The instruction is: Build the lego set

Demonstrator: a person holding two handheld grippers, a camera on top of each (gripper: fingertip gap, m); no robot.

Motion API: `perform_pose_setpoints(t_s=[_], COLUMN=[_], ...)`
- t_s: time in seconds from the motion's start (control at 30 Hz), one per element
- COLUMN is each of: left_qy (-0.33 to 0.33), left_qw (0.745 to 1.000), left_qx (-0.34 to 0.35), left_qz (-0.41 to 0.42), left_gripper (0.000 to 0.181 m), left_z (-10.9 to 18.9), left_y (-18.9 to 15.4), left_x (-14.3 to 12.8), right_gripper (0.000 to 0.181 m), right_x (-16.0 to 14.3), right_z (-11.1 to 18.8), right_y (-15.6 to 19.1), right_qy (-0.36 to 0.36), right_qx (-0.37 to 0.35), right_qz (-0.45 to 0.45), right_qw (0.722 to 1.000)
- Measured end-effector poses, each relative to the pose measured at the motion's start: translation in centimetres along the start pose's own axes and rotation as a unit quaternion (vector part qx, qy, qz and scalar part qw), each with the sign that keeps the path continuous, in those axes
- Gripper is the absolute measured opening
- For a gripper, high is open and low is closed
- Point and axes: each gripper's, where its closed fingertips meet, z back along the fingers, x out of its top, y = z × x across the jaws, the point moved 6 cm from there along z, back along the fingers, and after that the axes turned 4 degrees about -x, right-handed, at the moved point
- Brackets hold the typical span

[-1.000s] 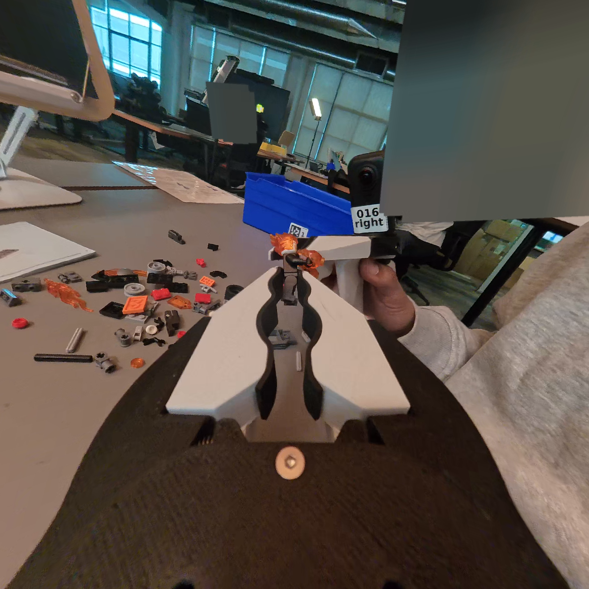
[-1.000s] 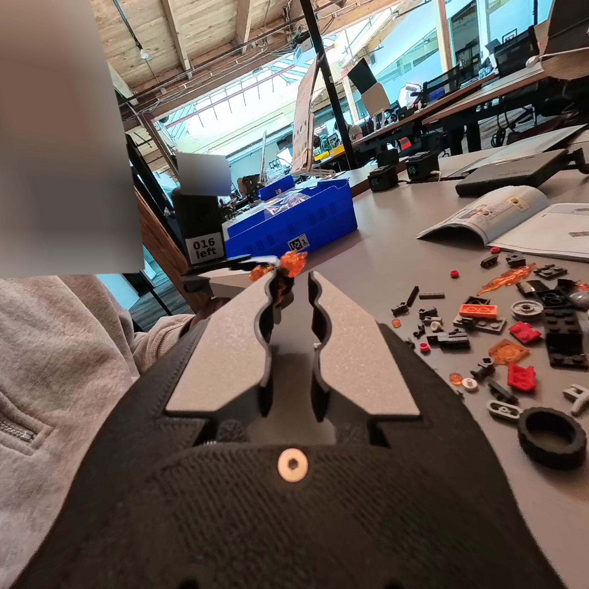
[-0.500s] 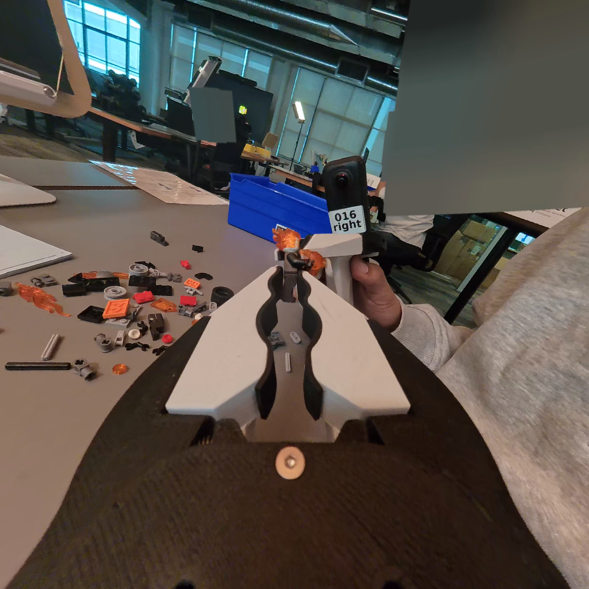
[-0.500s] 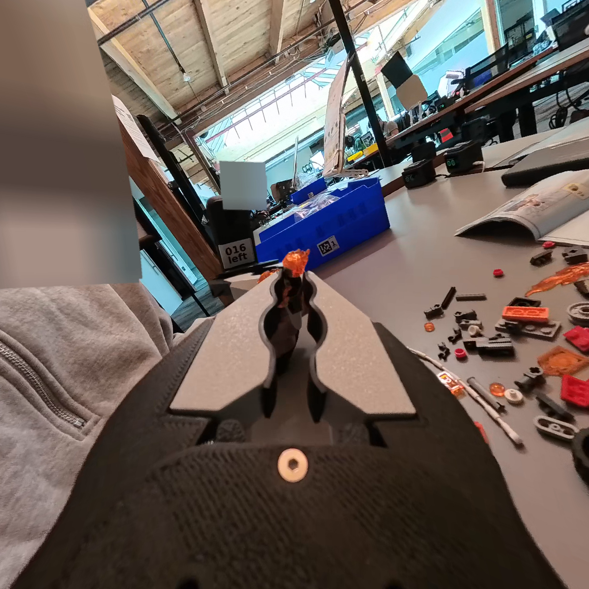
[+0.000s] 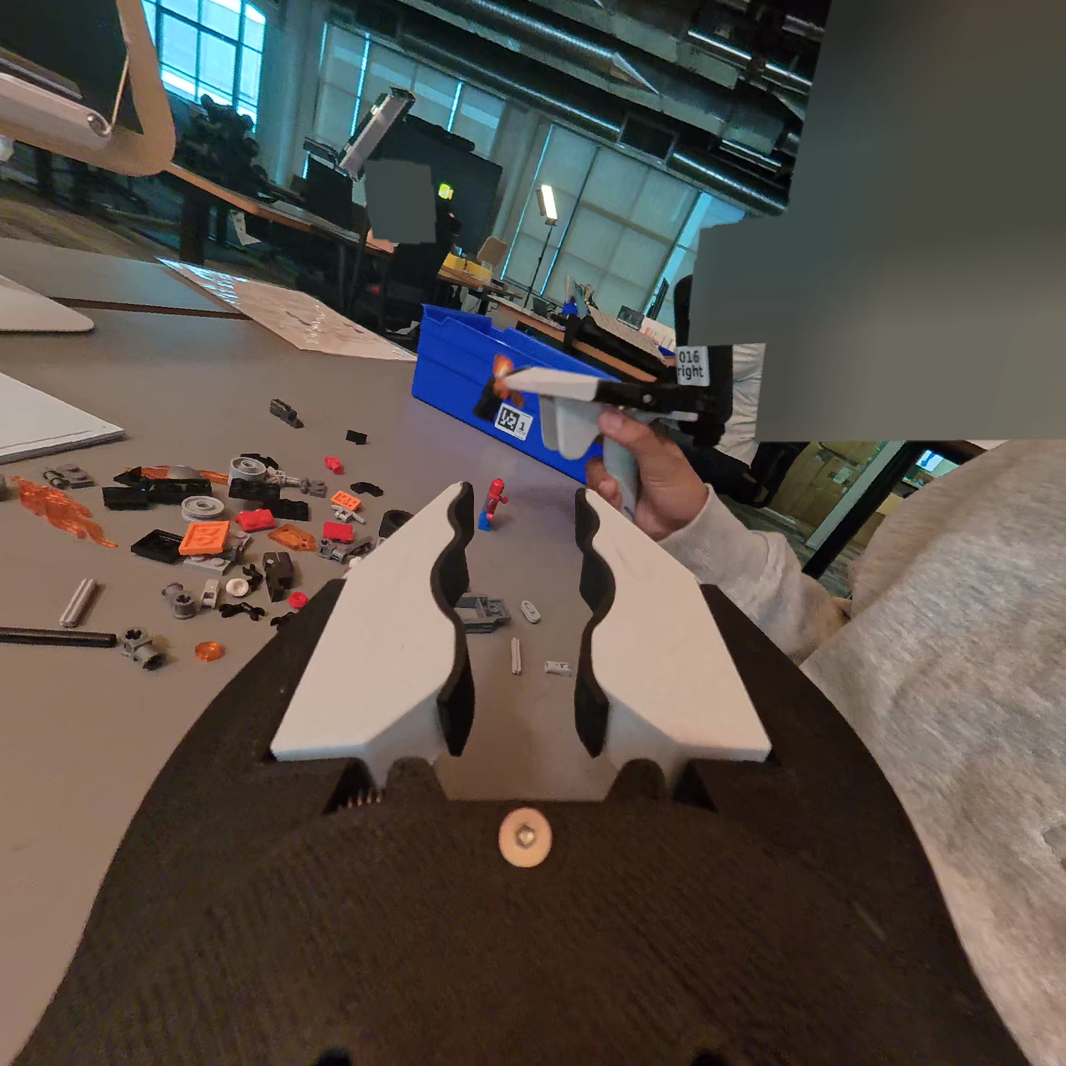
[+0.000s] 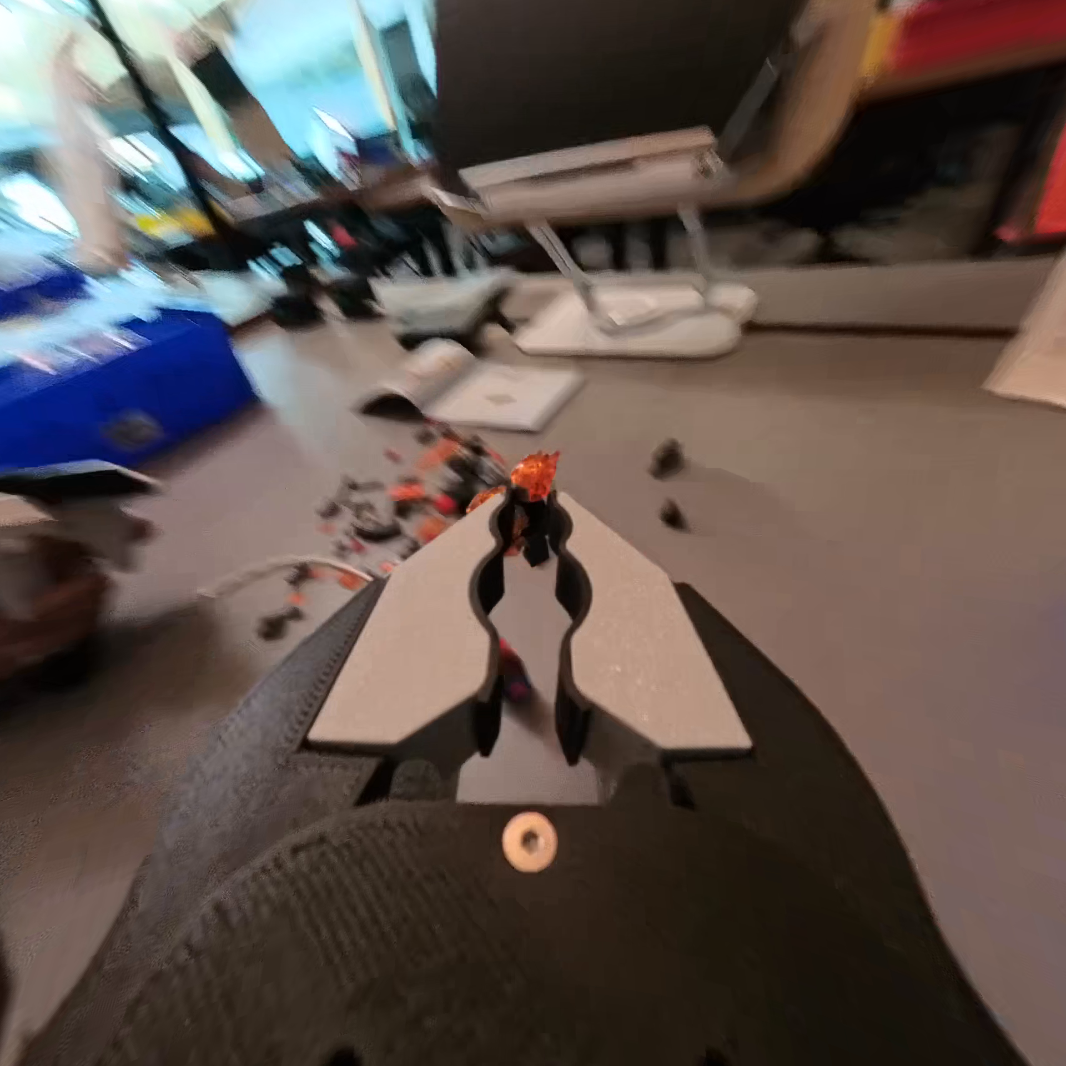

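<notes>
My left gripper (image 5: 522, 499) is open and empty, low over the grey table (image 5: 173, 721). A red and blue minifigure (image 5: 491, 505) stands on the table just beyond its left fingertip. My right gripper (image 6: 529, 506) is shut on a small black figure with clear orange flames (image 6: 536, 473), held above the table. In the left wrist view the right gripper (image 5: 510, 378) shows farther off in a person's hand, with the flame figure (image 5: 500, 375) at its tip, in front of the blue bin. The right wrist view is motion-blurred.
A pile of loose black, red, orange and grey pieces (image 5: 231, 530) lies left of the left gripper, blurred in the right wrist view (image 6: 415, 507). A blue bin (image 5: 455, 357) stands behind. A booklet (image 6: 496, 392), a monitor stand (image 6: 634, 323) and a black axle (image 5: 52, 637) lie around. Some 20 centimetres of space lies between my two pairs of fingers.
My right gripper closed on the flame figure. My left gripper opened and let it go. The right gripper carried it up and away, and its view swung towards the pile.
</notes>
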Motion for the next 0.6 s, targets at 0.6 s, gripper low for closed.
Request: perform_pose_setpoints(t_s=[0.6], left_qy=[-0.007], left_qw=[1.0], left_qx=[0.0], left_qz=[0.01], left_gripper=[0.032], left_z=[0.1], left_y=[0.2], left_x=[0.1], right_gripper=[0.01], right_x=[-4.4], right_z=[-1.4], right_y=[-3.8], right_qy=[0.172], right_qx=[-0.106], right_qz=[0.087], right_qw=[0.975])
